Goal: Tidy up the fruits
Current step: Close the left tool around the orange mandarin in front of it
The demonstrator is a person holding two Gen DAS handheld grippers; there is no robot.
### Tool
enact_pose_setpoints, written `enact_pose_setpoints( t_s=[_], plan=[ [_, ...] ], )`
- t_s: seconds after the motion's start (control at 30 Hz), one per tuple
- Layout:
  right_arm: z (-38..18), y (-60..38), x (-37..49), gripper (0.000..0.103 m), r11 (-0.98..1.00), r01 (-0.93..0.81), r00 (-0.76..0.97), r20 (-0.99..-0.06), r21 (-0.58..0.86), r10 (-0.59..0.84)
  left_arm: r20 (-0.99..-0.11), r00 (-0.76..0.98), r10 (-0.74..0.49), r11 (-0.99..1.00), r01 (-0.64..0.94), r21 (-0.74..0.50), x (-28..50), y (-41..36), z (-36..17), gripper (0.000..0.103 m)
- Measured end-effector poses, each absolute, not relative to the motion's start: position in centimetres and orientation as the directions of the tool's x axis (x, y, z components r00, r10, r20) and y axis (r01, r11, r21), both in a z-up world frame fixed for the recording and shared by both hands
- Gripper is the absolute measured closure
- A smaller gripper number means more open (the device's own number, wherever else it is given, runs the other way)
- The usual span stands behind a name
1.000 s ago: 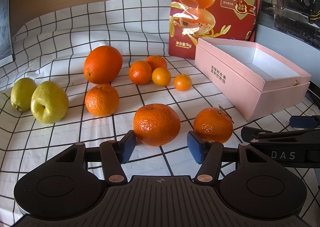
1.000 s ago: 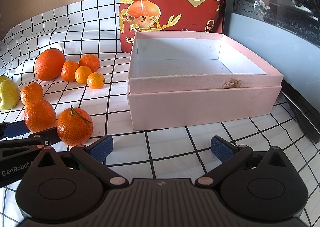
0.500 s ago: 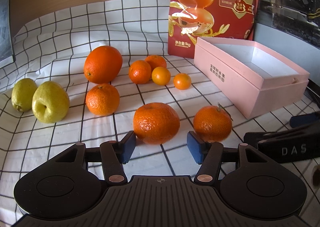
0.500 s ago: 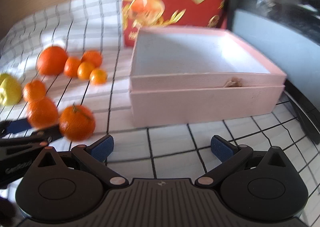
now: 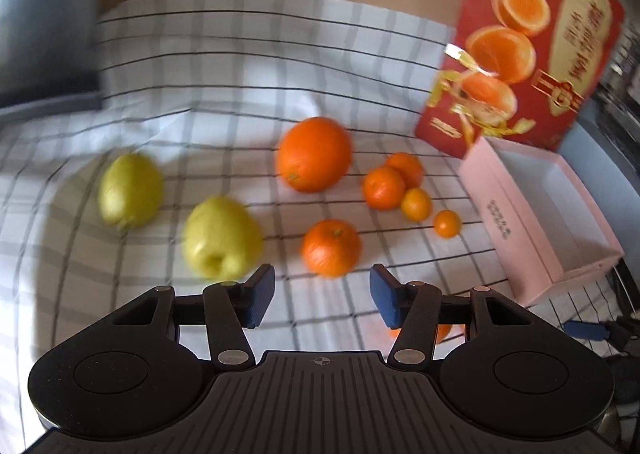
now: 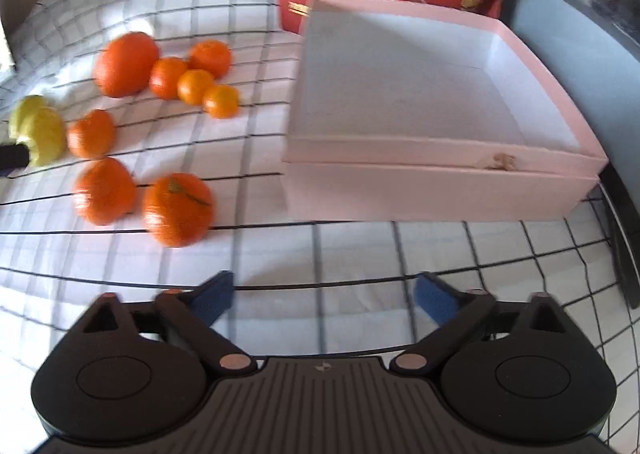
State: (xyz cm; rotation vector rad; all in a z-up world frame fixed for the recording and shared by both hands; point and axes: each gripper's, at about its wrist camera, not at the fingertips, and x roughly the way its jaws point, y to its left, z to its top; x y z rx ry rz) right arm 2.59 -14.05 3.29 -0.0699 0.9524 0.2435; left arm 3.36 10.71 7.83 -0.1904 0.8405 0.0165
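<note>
The left gripper (image 5: 322, 296) hangs over the white black-checked cloth (image 5: 240, 94); its blue-padded fingers stand apart with nothing between them and have just been closing a little. The right gripper (image 6: 322, 296) is likewise spread wide over bare cloth, empty, its jaws also just narrowing. Nearest the right gripper lie a stemmed orange tangerine (image 6: 178, 209) and a plain orange tangerine (image 6: 105, 190) just beside it. Beyond the left gripper sit a yellow-green pear (image 5: 222, 238) and a medium orange mandarin (image 5: 331, 247), then a second yellow-green pear (image 5: 130, 190), a large round orange (image 5: 314, 153) and a cluster of four small oranges (image 5: 408, 194). To the right stands the open, empty pink cardboard box (image 6: 436, 190), with a red printed bag (image 5: 520, 46) upright behind it.
</note>
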Motion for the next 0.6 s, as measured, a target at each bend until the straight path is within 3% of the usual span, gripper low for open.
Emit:
enact_pose_setpoints(
  t_s=[0.2, 0.33, 0.6],
  plan=[
    [6.5, -11.4, -0.9, 0.011, 0.914, -0.404, 0.642, -0.721, -0.031, 0.259, -0.809, 0.585, -0.055, 0.996, -0.021, -0.083, 7.7, 9.1, 6.0, 0.045],
    [7.5, -11.2, -2.1, 0.011, 0.922, -0.377, 0.722, -0.651, -0.088, 0.233, -0.829, 0.56, -0.021, 0.999, -0.026, -0.043, 9.1, 8.7, 4.7, 0.046],
    [8.2, -11.6, -2.0, 0.011, 0.899, -0.426, 0.695, -0.672, -0.098, 0.256, -0.815, 0.578, -0.049, 0.994, -0.049, -0.095, 8.7, 9.6, 4.1, 0.05]
  ],
)
